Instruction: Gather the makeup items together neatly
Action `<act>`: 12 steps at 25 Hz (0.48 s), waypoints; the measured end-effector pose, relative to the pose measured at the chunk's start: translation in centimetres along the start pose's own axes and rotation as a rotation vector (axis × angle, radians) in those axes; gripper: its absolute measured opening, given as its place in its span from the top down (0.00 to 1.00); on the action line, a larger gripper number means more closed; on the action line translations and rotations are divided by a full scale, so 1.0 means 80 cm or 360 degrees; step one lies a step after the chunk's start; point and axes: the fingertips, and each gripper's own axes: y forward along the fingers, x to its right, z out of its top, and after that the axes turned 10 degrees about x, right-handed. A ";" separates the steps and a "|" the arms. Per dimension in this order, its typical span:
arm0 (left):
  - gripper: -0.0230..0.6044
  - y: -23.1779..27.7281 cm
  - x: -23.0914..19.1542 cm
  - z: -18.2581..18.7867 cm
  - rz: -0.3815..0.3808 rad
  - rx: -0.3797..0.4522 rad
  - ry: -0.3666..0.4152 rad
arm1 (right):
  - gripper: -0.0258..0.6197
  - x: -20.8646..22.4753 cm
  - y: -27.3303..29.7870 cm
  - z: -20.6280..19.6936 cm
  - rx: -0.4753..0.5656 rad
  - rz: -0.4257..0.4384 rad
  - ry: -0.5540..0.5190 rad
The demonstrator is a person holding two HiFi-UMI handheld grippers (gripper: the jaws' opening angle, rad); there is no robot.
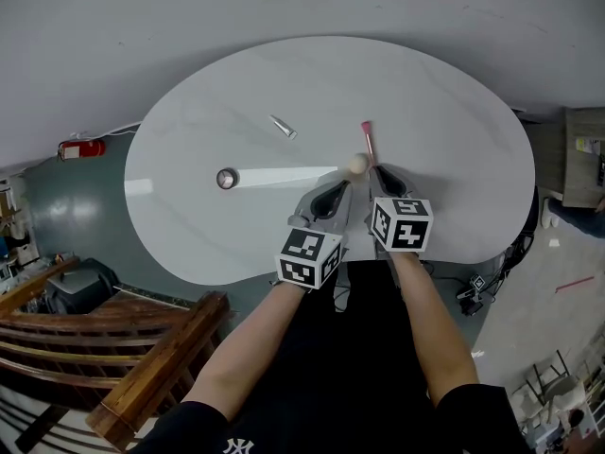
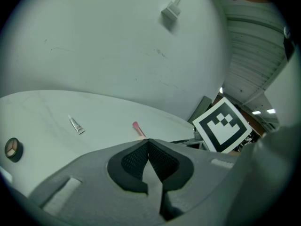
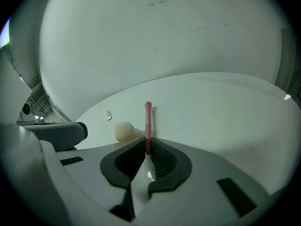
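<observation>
**Gathering, early stage.** The right tongs [image 3: 146,147] were clamped on the near end of the pink brush [image 3: 148,124], which pointed straight away from their tips over the white table [image 1: 454,140]. Whether the brush's far end touched the table could not be told. The round sponge [image 3: 124,131] sat just left of those tips, close beside the brush. The left tongs [image 2: 148,142] were pressed together with nothing between them, just beside the right pair.

Ahead and to the left of the left tongs lay the small tube [image 1: 283,127]. The round compact [image 1: 227,178] lay farther left, well apart from the other items.

By this layout, only the brush and sponge were near each other. The tube and compact had not yet been brought in, so most of the task appeared undone.
</observation>
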 end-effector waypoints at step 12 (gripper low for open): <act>0.95 -0.013 -0.007 -0.003 0.0030 0.0000 -0.0003 | 0.89 -0.001 0.002 -0.010 -0.0045 0.0006 0.0070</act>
